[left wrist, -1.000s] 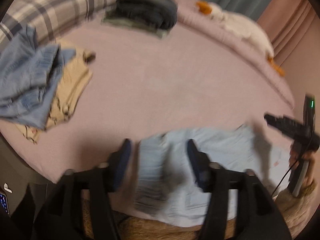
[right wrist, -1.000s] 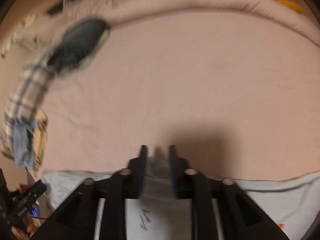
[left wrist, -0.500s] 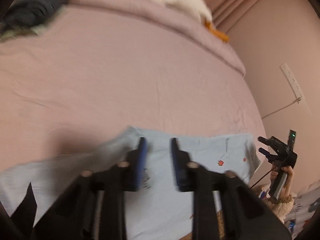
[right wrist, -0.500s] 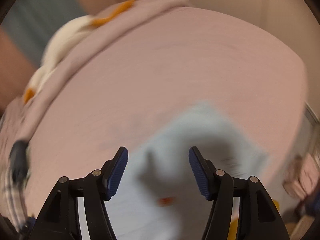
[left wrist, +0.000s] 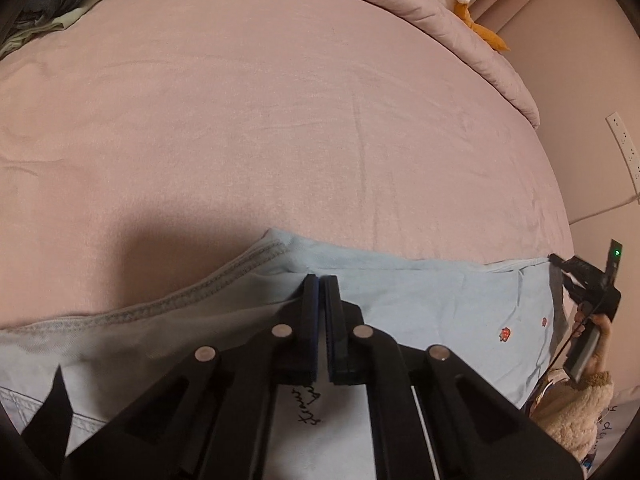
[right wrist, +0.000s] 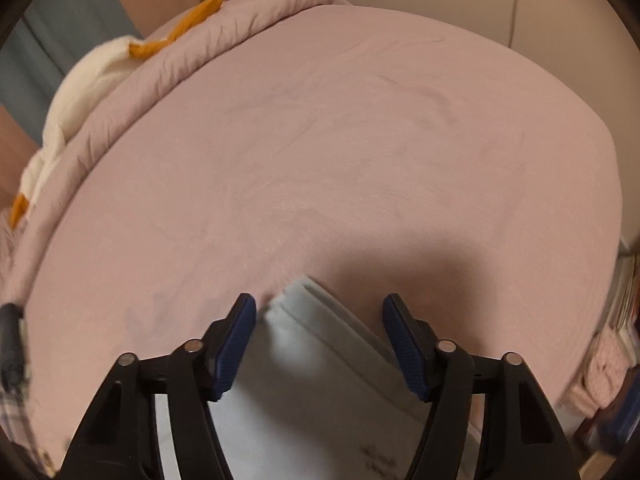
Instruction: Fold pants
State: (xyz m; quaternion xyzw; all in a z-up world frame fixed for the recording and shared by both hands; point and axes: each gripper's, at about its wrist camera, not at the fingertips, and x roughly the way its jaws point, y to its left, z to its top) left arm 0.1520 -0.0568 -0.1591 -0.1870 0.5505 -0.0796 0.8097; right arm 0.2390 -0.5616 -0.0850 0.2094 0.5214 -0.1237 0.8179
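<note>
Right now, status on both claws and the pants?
Left claw shut on pants. Right claw open, straddling their corner. Pants flat on pink bed. Nothing obstructing.

One pair of light-blue pants [left wrist: 420, 300], two claws, one pink bed [left wrist: 280, 120], one plush goose [right wrist: 80, 84].

2 wrist views, low over the bed [left wrist: 280, 120], facing across it, sharing the pants [right wrist: 320, 360]

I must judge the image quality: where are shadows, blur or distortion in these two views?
Left wrist view: sharp, a dark shadow on the pink bedsheet, fisheye bending at the edges. Right wrist view: shadow beyond the light blue pants, the white plush toy slightly blurred.
</note>
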